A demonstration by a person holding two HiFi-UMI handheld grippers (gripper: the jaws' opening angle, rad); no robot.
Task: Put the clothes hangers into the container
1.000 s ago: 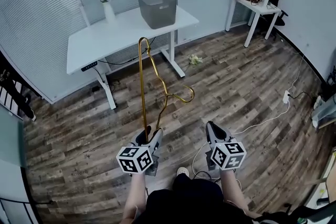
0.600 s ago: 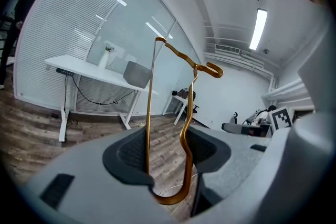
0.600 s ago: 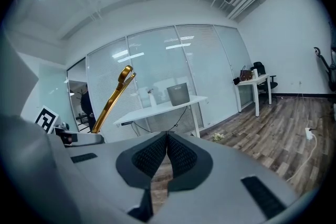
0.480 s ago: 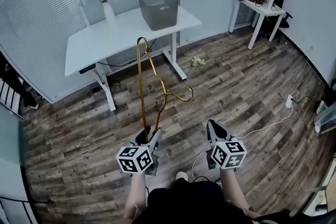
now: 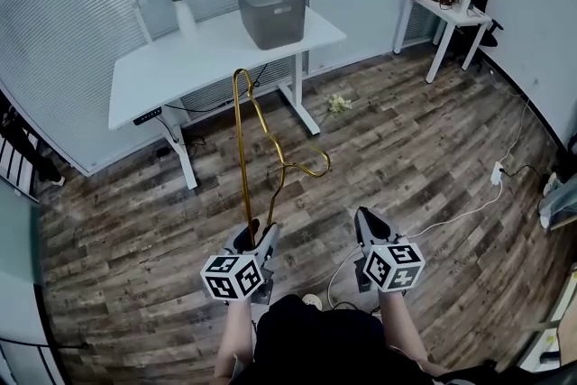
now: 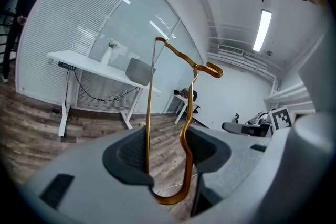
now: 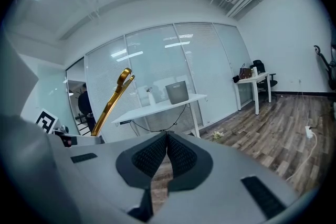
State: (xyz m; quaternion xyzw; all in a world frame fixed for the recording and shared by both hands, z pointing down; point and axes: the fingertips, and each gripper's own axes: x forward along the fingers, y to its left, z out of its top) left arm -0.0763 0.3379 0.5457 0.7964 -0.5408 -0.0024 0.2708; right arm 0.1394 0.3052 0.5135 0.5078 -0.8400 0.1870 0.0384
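The left gripper clamps the gold hanger at its lower bend. The right gripper is closed, with nothing in it. The grey container stands on the table, well apart. This seems the carrying step; next the hanger must come close and go down inside.

Eased the left gripper a touch lower and leftward in the head view, carrying the top bend of the gold hanger along. Tilted the head camera a little, pushing the left end of the white table nearer the frame edge, lifting the grey container a shade higher and sliding the small side table rightward. Hid most of the pale shoe behind dark clothing, now reaching higher between the arms.
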